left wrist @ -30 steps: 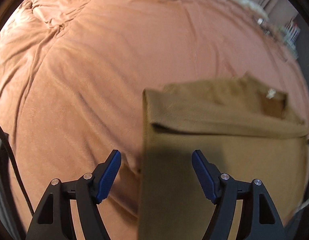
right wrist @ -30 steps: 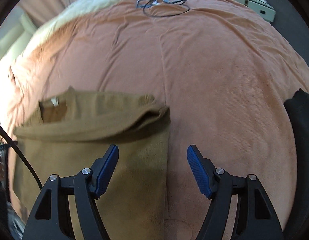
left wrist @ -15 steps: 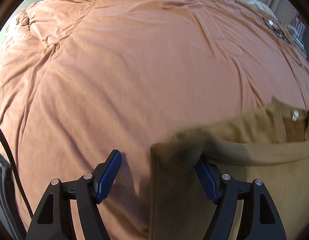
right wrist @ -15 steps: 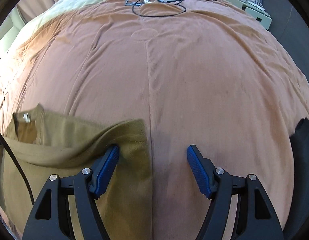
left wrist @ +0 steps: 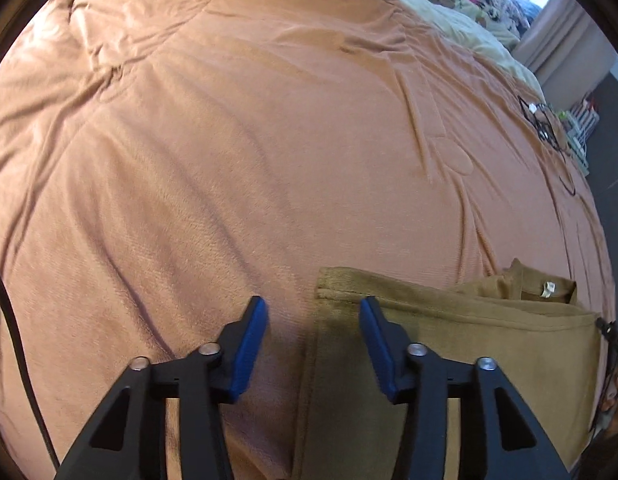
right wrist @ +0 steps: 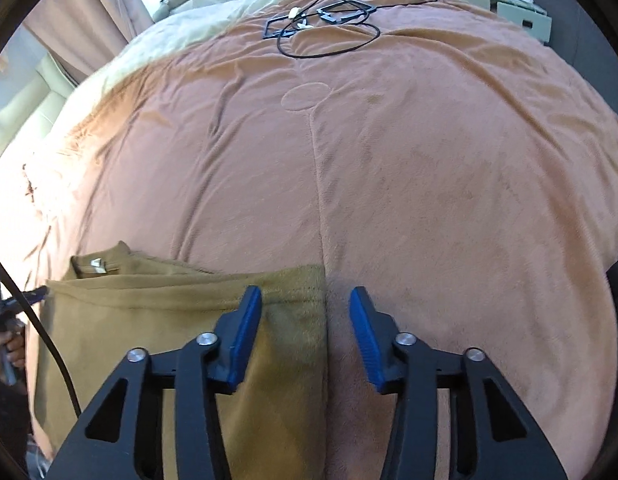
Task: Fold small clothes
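The olive-brown garment (left wrist: 449, 360), apparently a small top with a neck label, lies flat on the orange plush blanket (left wrist: 269, 160). It looks light, soft and limp, so it should sag if lifted by one point; the two far corners of its folded top edge seem the best holds. The left gripper (left wrist: 313, 344) straddles the garment's left edge near that corner; its jaws have just been closing, but the blue pads are apart and not pressing cloth. The right gripper (right wrist: 305, 336) straddles the right edge likewise, jaws just narrowed, a gap showing, nothing pinched.
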